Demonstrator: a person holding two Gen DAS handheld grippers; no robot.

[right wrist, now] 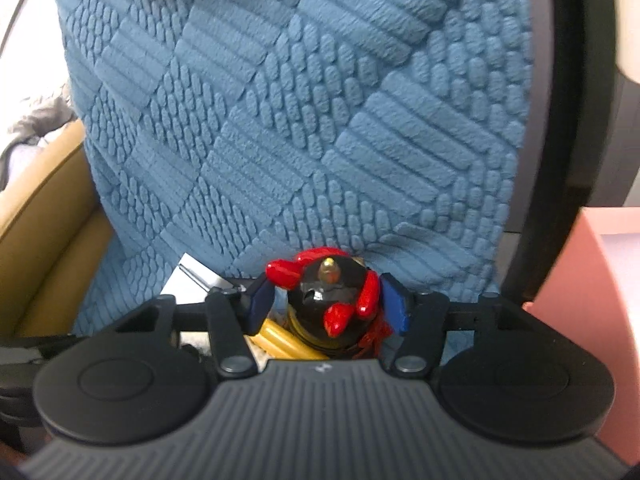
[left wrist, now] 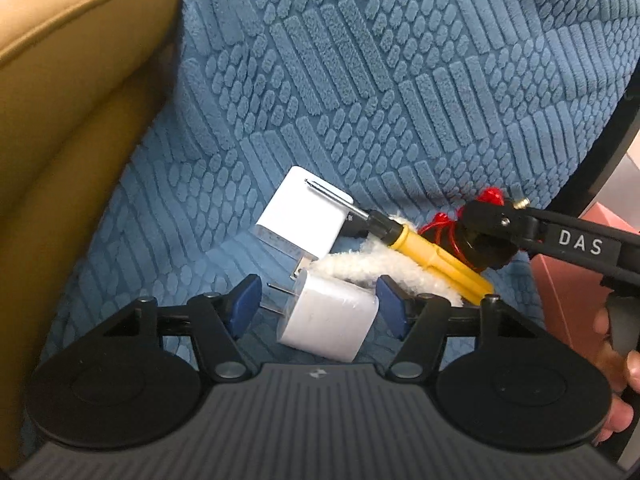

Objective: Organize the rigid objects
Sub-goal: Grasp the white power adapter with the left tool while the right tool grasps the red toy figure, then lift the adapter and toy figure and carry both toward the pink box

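Left gripper [left wrist: 318, 304]: pitched down, jaws part-closed around a white charger [left wrist: 330, 326]; right pad at its edge, left pad clear of the body, no firm clamp visible. Right gripper [right wrist: 328, 300]: pitched down, jaws narrowed around a black ornament with red beads [right wrist: 328, 300], pads close on both flanks, contact unclear. A hand [left wrist: 618, 376] grips the right gripper's handle behind its jaws.
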